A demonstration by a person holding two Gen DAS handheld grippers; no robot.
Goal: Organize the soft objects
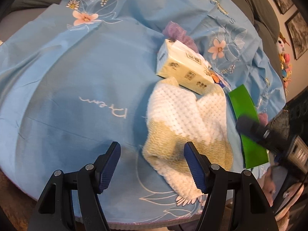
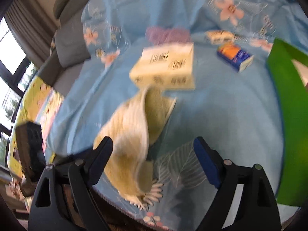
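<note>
A crumpled cream-and-white knitted towel (image 1: 184,127) lies on the blue flowered tablecloth (image 1: 77,80). A pale yellow tissue pack (image 1: 182,65) rests on its far edge, with a purple fluffy item (image 1: 179,32) behind it. My left gripper (image 1: 154,165) is open and empty; its right finger overlaps the towel's near end. In the blurred right wrist view, the towel (image 2: 132,134) lies between the fingers of my open right gripper (image 2: 154,161), with the tissue pack (image 2: 165,67) and purple item (image 2: 167,33) beyond. The right gripper also shows in the left wrist view (image 1: 256,129), over the green container.
A green container (image 1: 248,123) stands right of the towel; it shows in the right wrist view (image 2: 288,127). A small blue-and-orange pack (image 2: 234,56) and a small white pack (image 2: 219,35) lie at the back. Grey sofa cushions (image 2: 71,44) are behind the table.
</note>
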